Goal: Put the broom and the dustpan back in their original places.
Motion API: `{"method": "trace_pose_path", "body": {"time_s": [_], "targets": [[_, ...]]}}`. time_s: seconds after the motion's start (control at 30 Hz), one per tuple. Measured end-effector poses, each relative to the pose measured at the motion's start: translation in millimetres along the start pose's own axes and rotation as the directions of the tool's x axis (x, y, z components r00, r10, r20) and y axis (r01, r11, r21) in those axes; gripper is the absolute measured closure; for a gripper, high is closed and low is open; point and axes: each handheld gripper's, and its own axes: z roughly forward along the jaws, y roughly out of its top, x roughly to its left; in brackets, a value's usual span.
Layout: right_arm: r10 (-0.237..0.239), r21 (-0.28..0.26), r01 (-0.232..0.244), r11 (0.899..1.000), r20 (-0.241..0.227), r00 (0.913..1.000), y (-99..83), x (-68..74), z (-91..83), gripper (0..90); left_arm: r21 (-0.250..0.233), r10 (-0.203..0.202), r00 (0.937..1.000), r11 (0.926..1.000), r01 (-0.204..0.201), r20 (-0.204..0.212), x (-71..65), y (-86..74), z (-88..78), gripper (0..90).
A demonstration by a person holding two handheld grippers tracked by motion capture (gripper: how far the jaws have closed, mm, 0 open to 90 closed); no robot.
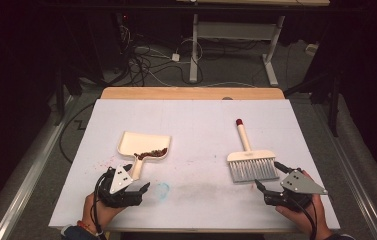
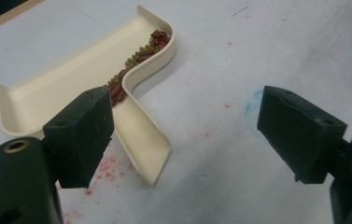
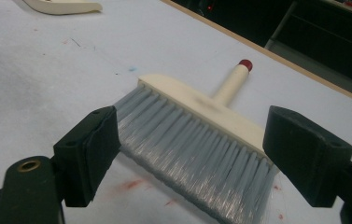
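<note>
Left gripper view: tongs (image 2: 185,135) hide dustpan (image 2: 71,84) beans (image 2: 138,58).

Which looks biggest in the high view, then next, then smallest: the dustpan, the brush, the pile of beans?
1. The brush and the dustpan look about alike in size, so I won't rank one over the other.
2. The pile of beans, a thin strip inside the dustpan, is clearly smallest.

You see the white table sheet (image 1: 196,125) lit evenly from above, the surroundings dark, and the cream brush handle (image 3: 232,84) slightly blurred.
</note>
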Motion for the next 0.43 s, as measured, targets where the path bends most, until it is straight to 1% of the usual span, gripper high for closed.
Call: {"method": "trace_pose_path", "body": {"time_s": [0.03,0.13,0.2,0.3,0.33,0.43], "targets": [[0.0,-0.004,0.0,1.0,-0.006,1.0,0.2,-0.1,-0.1,19.2,-0.004,0.002,1.0,1.0,-0.002,0.002,-0.1,-0.2,-1.0,18.3],[0.0,-0.05,0.0,0.999,-0.001,1.0,3.7,-0.3,-2.7,19.7,-0.015,0.003,1.0,0.9999,-0.003,0.002,-0.7,-0.9,-2.3,18.3],[0.003,-0.058,-0.004,0.998,-0.007,1.0,6.1,-0.7,-1.5,19.5,-0.012,0.003,1.0,0.9999,-0.003,-0.002,0.4,-1.3,-2.8,18.3],[0.004,-0.05,-0.005,0.999,-0.017,0.9998,7.7,-1.0,4.2,19.4,-0.022,-0.015,0.9999,0.9996,0.015,-0.003,2.9,-2.8,-3.3,18.2],[0.002,-0.056,-0.002,0.998,-0.012,0.9999,8.4,-0.9,5.7,19.5,-0.019,-0.019,0.9998,0.9996,0.018,-0.005,3.6,-3.1,-3.3,18.2],[0.028,-0.076,-0.029,0.997,-0.02,0.9994,10.2,-0.7,4.8,20.1,-0.029,-0.043,0.9991,0.9987,0.043,-0.006,5.3,-4.1,-5.4,18.2]]}}
